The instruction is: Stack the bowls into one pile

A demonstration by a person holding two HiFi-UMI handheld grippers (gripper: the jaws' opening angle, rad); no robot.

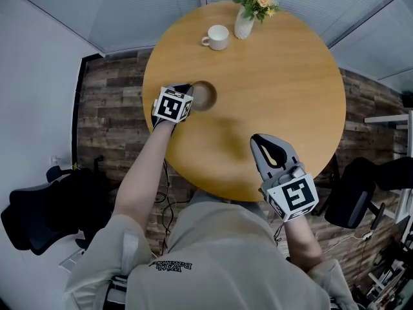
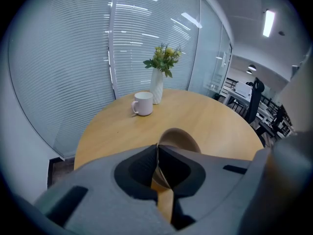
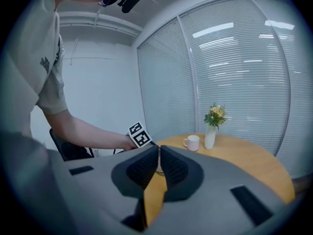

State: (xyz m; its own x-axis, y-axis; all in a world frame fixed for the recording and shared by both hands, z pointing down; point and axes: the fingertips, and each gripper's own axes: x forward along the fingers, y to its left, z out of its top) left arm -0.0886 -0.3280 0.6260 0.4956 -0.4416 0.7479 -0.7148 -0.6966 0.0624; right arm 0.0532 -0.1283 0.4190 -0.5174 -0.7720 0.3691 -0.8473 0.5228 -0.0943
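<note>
A brown bowl sits on the round wooden table, left of centre. My left gripper is shut on the bowl's near-left rim. In the left gripper view the thin rim runs between the closed jaws of the left gripper, and the bowl opens out just beyond them. I cannot tell whether it is a single bowl or a nested pile. My right gripper hovers over the table's near edge, shut with nothing in it. In the right gripper view the right gripper points toward the left hand's marker cube.
A white mug and a white vase with flowers stand at the table's far side. Office chairs stand on the wood floor left and right of the table. Window blinds curve behind the table.
</note>
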